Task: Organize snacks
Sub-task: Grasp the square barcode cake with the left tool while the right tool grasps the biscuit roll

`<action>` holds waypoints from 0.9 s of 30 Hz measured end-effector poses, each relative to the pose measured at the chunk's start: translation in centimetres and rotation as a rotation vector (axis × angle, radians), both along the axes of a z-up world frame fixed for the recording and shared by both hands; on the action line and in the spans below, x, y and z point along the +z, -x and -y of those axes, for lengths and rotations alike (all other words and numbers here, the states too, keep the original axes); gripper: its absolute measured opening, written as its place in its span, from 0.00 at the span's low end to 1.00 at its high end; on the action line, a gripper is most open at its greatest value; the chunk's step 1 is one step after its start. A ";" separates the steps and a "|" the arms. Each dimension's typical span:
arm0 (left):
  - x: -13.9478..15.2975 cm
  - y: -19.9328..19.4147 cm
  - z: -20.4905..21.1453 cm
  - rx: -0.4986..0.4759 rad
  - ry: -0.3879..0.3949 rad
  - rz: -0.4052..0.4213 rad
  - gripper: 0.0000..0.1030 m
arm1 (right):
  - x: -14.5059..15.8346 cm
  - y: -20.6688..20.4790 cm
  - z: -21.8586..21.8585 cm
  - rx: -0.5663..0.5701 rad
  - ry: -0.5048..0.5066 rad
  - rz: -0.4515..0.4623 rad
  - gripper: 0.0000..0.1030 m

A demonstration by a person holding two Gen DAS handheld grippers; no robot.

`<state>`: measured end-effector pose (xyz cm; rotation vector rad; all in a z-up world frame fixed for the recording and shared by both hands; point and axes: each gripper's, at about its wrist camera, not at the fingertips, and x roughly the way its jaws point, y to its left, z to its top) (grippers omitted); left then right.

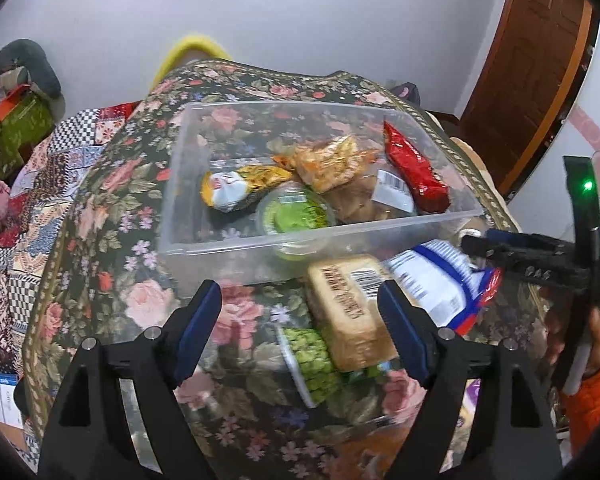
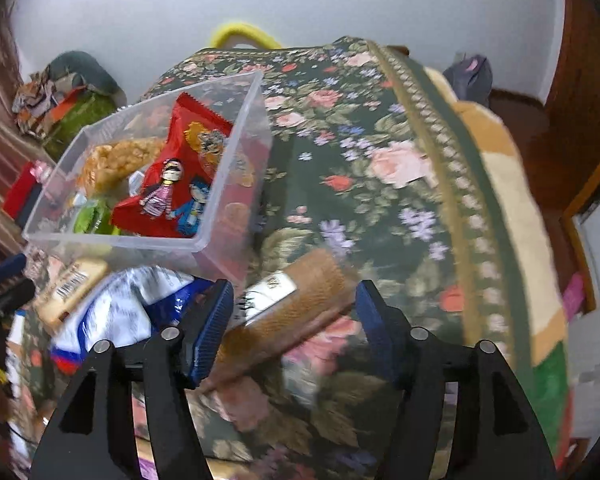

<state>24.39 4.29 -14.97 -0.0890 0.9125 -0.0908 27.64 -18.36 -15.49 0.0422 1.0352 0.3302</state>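
Bin: the clear plastic bin sits on the flowered tablecloth and already holds several snacks, among them a red packet and a green-lidded cup.
Left gripper: the left gripper hangs with jaws apart over loose snacks just in front of the bin; the tan wrapped cake lies nearest its right pad, nothing clamped.
Right gripper: the right gripper has jaws apart around a brown roll, pads not seen pressing on it (motion blur hides the edges).
Neighbour: a blue and white bag lies just beside the roll, near the left pad.
Advice: the right hand should probably centre the roll across its width, close only on the roll, keep the pad clear of the bag, then lift over the bin wall.
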 end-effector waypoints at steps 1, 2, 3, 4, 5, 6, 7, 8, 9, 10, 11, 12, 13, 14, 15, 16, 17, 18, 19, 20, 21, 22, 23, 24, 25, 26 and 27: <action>0.0 -0.1 0.3 -0.006 -0.004 -0.002 0.80 | -0.1 0.2 -0.4 0.009 0.003 0.002 0.64; -0.1 -0.3 0.7 -0.013 -0.008 -0.005 0.81 | -0.3 0.4 -0.6 0.018 0.008 0.005 0.65; -0.1 -0.4 1.1 -0.019 -0.010 -0.008 0.81 | -0.4 0.8 -0.6 0.027 0.011 0.009 0.65; -0.2 -0.5 1.5 -0.028 -0.010 -0.016 0.83 | -0.4 1.1 -0.5 0.035 0.010 0.012 0.65; -0.4 -0.7 1.9 -0.037 -0.010 -0.025 0.84 | -0.5 1.2 -0.3 0.041 0.006 0.011 0.65; -0.6 -0.9 2.4 -0.048 -0.011 -0.036 0.84 | -0.5 1.4 -0.1 0.045 0.000 0.009 0.64; -0.8 -1.1 2.8 -0.057 -0.014 -0.044 0.84 | -0.5 1.6 0.3 0.049 -0.005 0.008 0.64; -1.1 -1.3 3.2 -0.065 -0.023 -0.051 0.84 | -0.6 1.8 0.6 0.054 -0.007 0.009 0.64; -1.3 -1.5 3.6 -0.070 -0.037 -0.056 0.84 | -0.5 2.0 0.9 0.059 -0.005 0.009 0.63; -1.7 -1.7 4.0 -0.071 -0.059 -0.062 0.84 | -0.4 2.3 1.2 0.064 0.000 0.011 0.63; -2.0 -1.9 4.2 -0.070 -0.078 -0.066 0.84 | -0.2 2.5 1.3 0.068 0.006 0.014 0.63; -2.4 -2.1 4.4 -0.069 -0.095 -0.072 0.84 | -0.1 2.7 1.5 0.074 0.016 0.017 0.63; -2.7 -2.3 4.6 -0.069 -0.102 -0.076 0.84 | 0.0 2.9 1.7 0.083 0.031 0.022 0.63; -2.9 -2.4 4.6 -0.067 -0.105 -0.077 0.84 | 0.1 3.0 1.8 0.091 0.047 0.027 0.63; -3.1 -2.4 4.6 -0.060 -0.110 -0.073 0.84 | 0.1 3.2 1.9 0.098 0.060 0.031 0.63; -3.2 -2.5 4.5 -0.055 -0.110 -0.069 0.84 | 0.0 3.4 2.0 0.106 0.073 0.030 0.63; -3.3 -2.5 4.3 -0.053 -0.105 -0.068 0.84 | 0.0 3.3 2.2 0.106 0.076 0.027 0.63; -3.4 -2.6 4.1 -0.052 -0.091 -0.069 0.84 | -0.1 3.3 2.3 0.103 0.075 0.023 0.63; -3.5 -2.6 3.9 -0.053 -0.079 -0.071 0.81 | -0.2 3.2 2.4 0.101 0.070 0.019 0.63; -3.5 -2.4 3.9 -0.056 -0.062 -0.074 0.74 | -0.4 3.1 2.5 0.097 0.056 0.012 0.63; -3.6 -2.4 3.8 -0.066 -0.044 -0.081 0.69 | -0.5 2.9 2.4 0.093 0.047 0.005 0.63; -3.7 -2.3 3.8 -0.077 -0.037 -0.087 0.59 | -0.9 2.7 2.2 0.089 0.043 -0.004 0.61; -3.8 -2.2 3.9 -0.081 -0.044 -0.089 0.58 | -1.2 2.7 1.9 0.090 0.047 -0.011 0.57; -3.7 -1.9 4.1 -0.084 -0.061 -0.076 0.57 | -1.5 2.6 1.6 0.094 0.051 -0.019 0.49; -3.6 -1.6 4.2 -0.089 -0.073 -0.067 0.55 | -1.9 2.5 1.3 0.096 0.061 -0.020 0.41; -3.5 -1.4 4.4 -0.094 -0.084 -0.060 0.54 | -2.0 2.7 1.0 0.090 0.084 -0.001 0.39; -3.4 -1.1 4.4 -0.097 -0.090 -0.053 0.54 | -2.0 2.8 0.8 0.087 0.094 0.015 0.37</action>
